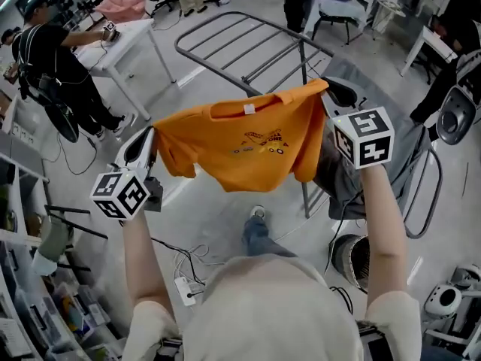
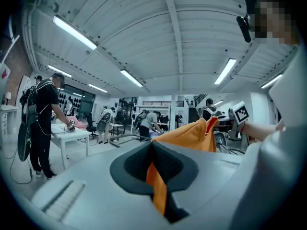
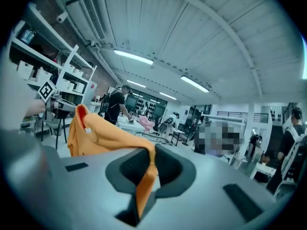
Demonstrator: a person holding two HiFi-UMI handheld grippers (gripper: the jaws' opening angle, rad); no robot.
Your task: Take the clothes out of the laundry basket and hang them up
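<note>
An orange T-shirt (image 1: 248, 145) hangs spread out between my two grippers, held up in front of a grey metal drying rack (image 1: 248, 43). My left gripper (image 1: 152, 143) is shut on the shirt's left shoulder edge, and orange cloth (image 2: 157, 188) is pinched between its jaws (image 2: 152, 146). My right gripper (image 1: 325, 95) is shut on the right shoulder, which sits higher. Orange fabric (image 3: 143, 188) runs through its jaws (image 3: 151, 153). Below my right arm, a dark round basket (image 1: 352, 258) stands on the floor.
A grey cloth (image 1: 379, 164) drapes over the rack's right side. At the upper left, a person in black (image 1: 52, 59) works at a white table (image 1: 128, 40). Cables and a power strip (image 1: 185, 288) lie on the floor, and shelves (image 1: 30, 307) line the left edge.
</note>
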